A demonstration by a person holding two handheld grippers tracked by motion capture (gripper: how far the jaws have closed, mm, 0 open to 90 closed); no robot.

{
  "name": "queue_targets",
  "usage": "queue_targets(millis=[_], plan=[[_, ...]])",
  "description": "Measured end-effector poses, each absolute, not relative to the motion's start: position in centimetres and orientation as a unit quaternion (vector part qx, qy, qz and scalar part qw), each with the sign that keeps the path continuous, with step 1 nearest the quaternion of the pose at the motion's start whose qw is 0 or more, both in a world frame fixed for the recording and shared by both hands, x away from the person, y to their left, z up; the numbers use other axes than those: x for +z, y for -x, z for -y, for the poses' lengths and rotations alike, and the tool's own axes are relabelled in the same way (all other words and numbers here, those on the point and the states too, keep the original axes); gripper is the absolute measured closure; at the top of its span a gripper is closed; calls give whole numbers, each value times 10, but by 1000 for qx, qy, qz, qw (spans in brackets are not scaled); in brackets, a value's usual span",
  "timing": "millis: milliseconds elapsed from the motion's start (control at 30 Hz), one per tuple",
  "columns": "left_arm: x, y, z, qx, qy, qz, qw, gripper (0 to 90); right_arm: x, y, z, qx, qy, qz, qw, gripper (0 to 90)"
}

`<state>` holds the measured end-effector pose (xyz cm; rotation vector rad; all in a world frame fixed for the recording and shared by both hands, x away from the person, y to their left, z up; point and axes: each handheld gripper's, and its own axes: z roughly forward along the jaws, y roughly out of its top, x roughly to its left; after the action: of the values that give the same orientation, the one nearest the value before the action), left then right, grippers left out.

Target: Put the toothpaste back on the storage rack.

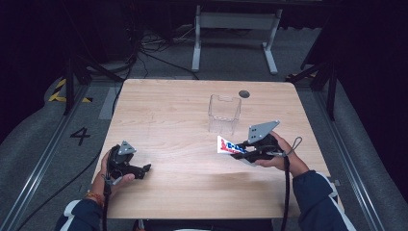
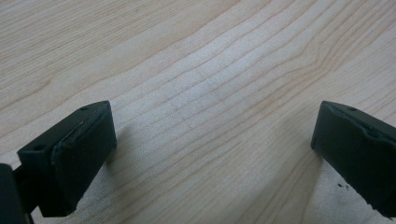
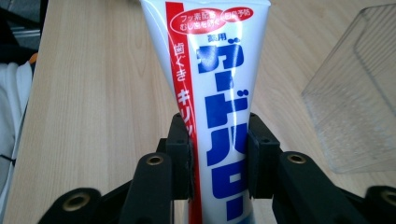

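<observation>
Toothpaste tube (image 3: 212,93): white, red stripe, blue lettering.

table (image 1: 192,183) evenly lit from overhead, surroundings dark from 9 to 3 o'clock; high view soft, grainy. glare streak on toothpaste tube (image 3: 219,93); faint shadows beside 2 left gripper (image 2: 212,154) jaws.

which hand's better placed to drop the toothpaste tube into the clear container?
Right. The right gripper is shut on the toothpaste tube, near the clear container. The left gripper sits open by the table's left edge, far off.
</observation>
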<state>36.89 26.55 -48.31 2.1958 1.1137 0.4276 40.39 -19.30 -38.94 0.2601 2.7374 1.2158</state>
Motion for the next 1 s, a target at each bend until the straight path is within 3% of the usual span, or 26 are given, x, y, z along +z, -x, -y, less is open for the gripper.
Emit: queue_targets(millis=[1000], plan=[[-483,-369,-265,162,-834,-423,316,5,-347,-428,195,476,-145,-855,146,683]])
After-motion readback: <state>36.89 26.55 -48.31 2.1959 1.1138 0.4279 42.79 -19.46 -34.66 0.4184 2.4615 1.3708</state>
